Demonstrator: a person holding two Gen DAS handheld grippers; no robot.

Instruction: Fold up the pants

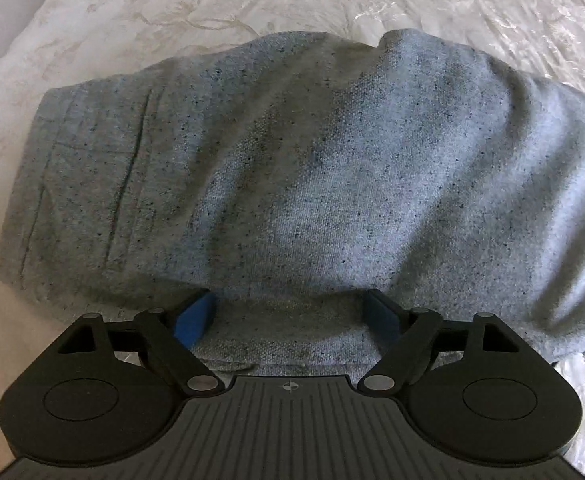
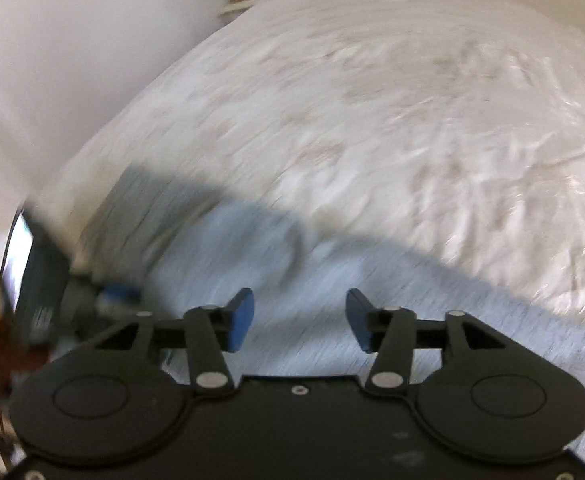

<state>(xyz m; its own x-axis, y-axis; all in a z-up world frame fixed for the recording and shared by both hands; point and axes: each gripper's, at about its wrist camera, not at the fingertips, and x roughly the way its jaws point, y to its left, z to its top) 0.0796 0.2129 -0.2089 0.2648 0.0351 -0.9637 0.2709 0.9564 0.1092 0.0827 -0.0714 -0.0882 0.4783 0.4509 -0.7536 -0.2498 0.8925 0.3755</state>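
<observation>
One pair of grey speckled pants [image 1: 300, 168] is lying bunched on one white crinkled bedspread [image 1: 212, 4], filling the left wrist view from nine o'clock to three o'clock. Two grippers are showing: the left gripper [image 1: 292, 314] is standing with jaws apart, cloth lying between its blue pads [image 1: 196, 316], while the right gripper [image 2: 299, 318] is hanging with jaws apart over the blurred grey fabric, gripping nothing.
</observation>
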